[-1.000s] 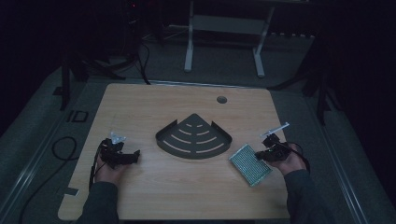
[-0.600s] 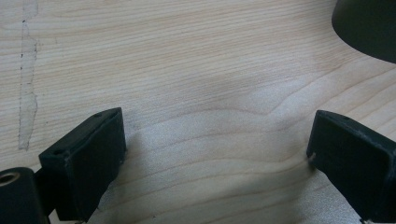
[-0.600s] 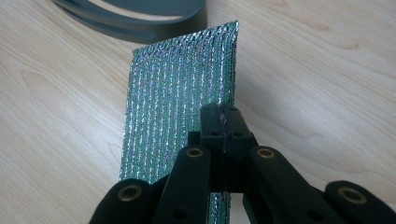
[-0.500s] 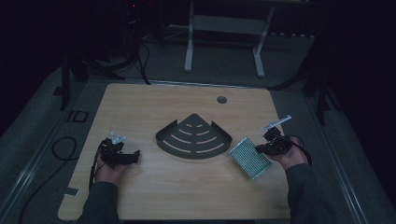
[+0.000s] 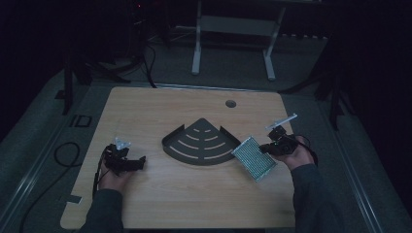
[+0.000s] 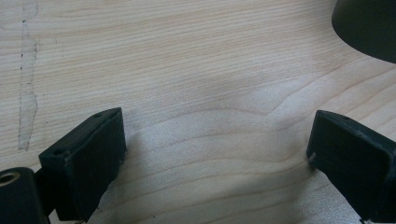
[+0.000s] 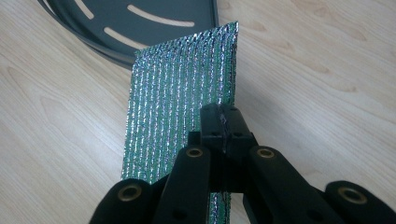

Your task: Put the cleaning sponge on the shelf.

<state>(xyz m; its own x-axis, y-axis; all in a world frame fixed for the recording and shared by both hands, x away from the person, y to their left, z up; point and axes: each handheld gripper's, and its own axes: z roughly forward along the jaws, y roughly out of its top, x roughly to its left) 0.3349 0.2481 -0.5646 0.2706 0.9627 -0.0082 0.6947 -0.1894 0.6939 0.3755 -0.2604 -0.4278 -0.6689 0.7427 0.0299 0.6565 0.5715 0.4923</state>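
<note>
Pale wood grain runs across the table point(image 5: 194, 199), and nearest the camera two forearms in dark sleeves come in from the bottom edge of the high view, one hand on each of the two grippers. The left gripper point(image 5: 127, 162) sits low at the table's left side; in the left gripper view its two black jaws stand wide apart over bare wood with nothing between them, and a dark curved edge of the tray point(image 6: 369, 28) shows at the upper right corner. The right gripper point(image 5: 272, 147) is at the table's right side, its jaws pressed together on one edge of a single shiny quilted foil pouch point(image 5: 253, 158) — silvery green, ribbed in rows. In the right gripper view the foil pouch point(image 7: 182, 102) stands on edge, tilted, and its far corner reaches close to the rim of the tray point(image 7: 154, 18); whether they touch cannot be told. One tray point(image 5: 201, 143) lies at the table's centre between the two grippers — dark, fan-shaped, with curved slots cut through its floor. Farther on there is one round hole point(image 5: 231, 103) in the tabletop. Beyond the table, the light-coloured legs of a stand point(image 5: 233, 43) rise from a dim grey floor.
</note>
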